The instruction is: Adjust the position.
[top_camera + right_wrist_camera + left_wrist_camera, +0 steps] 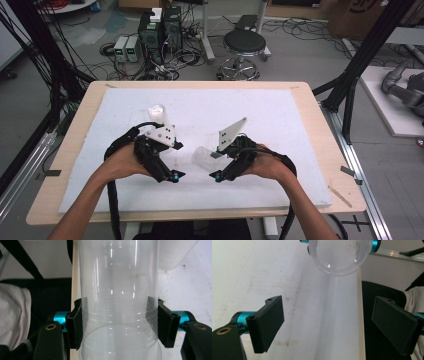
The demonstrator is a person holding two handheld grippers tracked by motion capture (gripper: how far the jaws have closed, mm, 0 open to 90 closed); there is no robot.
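While both hands hover over table [310, 107], white mat [270, 105] covers most of top. Right gripper [218, 167] clamps clear cup [202, 159] by its wall, cup lifted off mat, lying sideways toward left gripper [176, 161]. Left jaws spread wide, nothing between. Second cup [157, 111] stands farther back.

1. Clear plastic cup [204, 159]: see-through, faint ridges round the wall; held off the table, lying roughly level, clamped across its wall near one end btwn the right gripper's [119, 323] pads; seen end-on in left gripper view [340, 256], w/ tiny droplets or specks inside
2. Second clear cup [157, 112]: stands on the white mat, farther back, left of centre, well apart from the first
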